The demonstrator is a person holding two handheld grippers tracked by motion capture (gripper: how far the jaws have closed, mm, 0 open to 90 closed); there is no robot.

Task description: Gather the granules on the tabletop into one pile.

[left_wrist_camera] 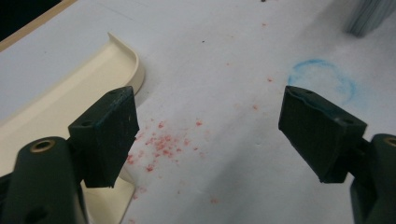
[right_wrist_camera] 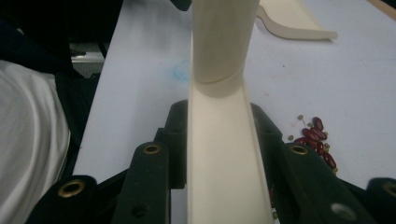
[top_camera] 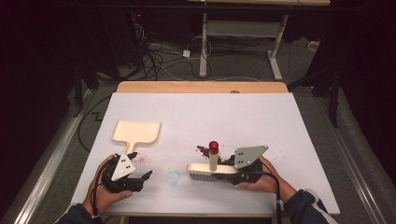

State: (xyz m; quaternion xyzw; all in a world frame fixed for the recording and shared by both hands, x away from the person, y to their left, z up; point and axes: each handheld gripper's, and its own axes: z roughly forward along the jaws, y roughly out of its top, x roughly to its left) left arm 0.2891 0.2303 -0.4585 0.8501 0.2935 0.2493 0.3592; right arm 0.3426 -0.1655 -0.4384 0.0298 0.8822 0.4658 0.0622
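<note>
Two things lie on the white bench (top_camera: 261, 116): a cream dustpan (top_camera: 136, 132) far-left, and a cream brush (top_camera: 211, 169) clamped in the right tongs (right_wrist_camera: 224, 154). Left tongs (left_wrist_camera: 210, 130) gape wide. Dark cabled floor beyond.

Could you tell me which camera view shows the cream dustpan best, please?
The high view: the whole dustpan lies on the white table, handle toward the left hand-held gripper. The left gripper view catches just a curved corner and the handle beside a jaw; the right gripper view, a far edge.
</note>
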